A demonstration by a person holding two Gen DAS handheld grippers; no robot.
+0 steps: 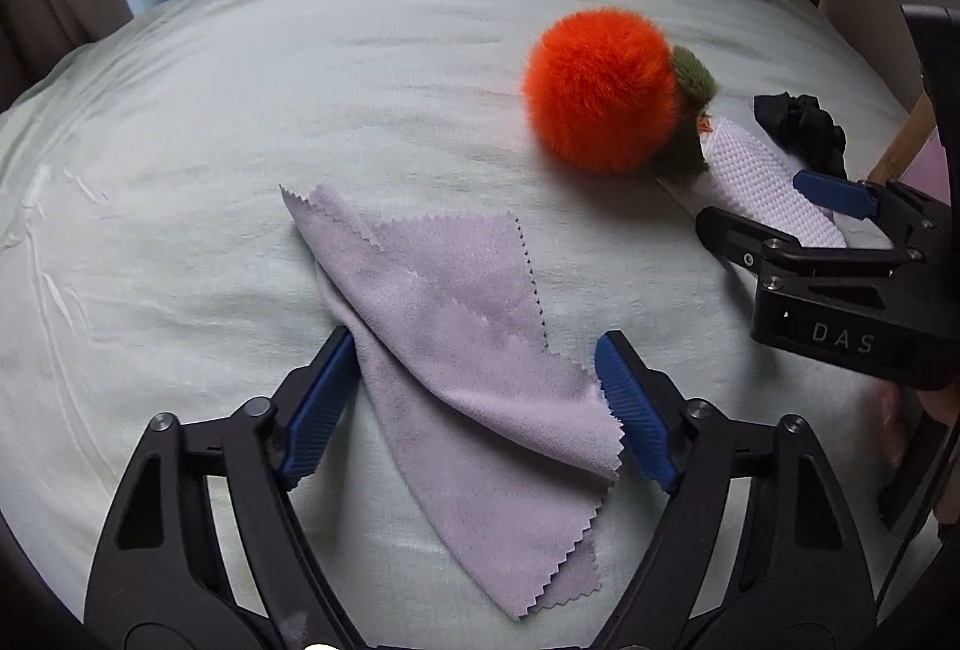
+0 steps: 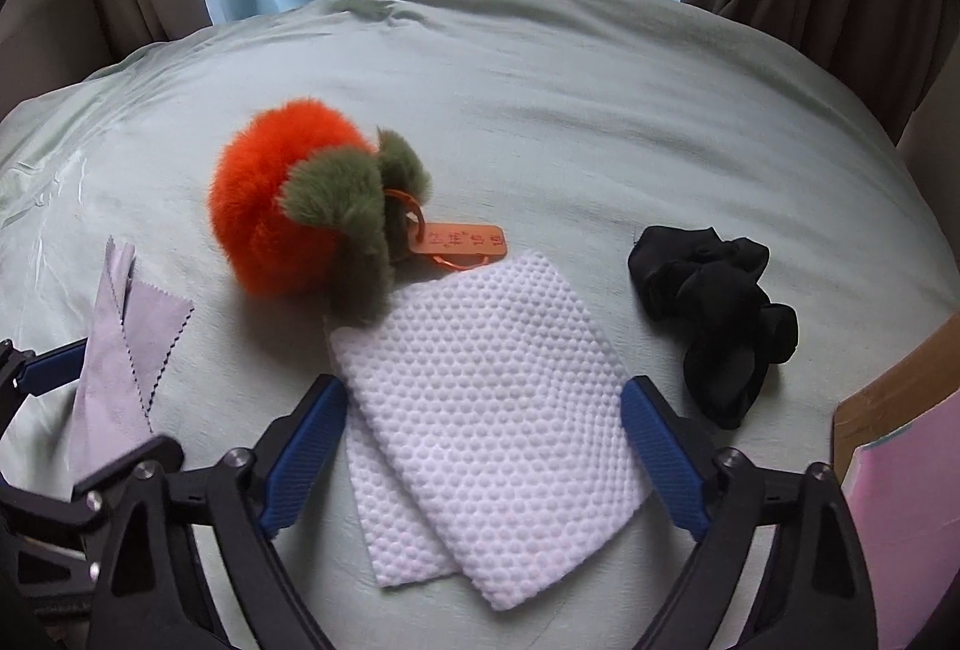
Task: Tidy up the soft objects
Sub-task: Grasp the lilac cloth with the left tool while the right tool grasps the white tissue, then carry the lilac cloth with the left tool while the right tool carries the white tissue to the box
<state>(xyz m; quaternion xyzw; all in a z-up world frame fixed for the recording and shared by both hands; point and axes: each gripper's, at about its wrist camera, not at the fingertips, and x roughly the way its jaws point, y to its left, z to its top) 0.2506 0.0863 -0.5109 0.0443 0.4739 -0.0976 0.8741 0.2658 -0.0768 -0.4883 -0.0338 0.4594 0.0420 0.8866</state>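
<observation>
The left hand-held gripper [image 1: 480,398] is open, and the folded lilac cloth [image 1: 468,350] lies flat on the pale green bed sheet [image 1: 240,110] between its two blue pads. Ahead of it to the right sits the orange fluffy pompom [image 2: 288,212]. The right hand-held gripper [image 2: 486,434] is also open, with the white dotted cloth [image 2: 492,398] between its fingers. The black scrunchie [image 2: 714,314] lies just to the right of this gripper, not touching it.

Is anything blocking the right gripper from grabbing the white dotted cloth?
Nothing visible does. The right gripper has its jaws open on either side of the white dotted cloth; the orange plush pompom overlaps only its far corner.
</observation>
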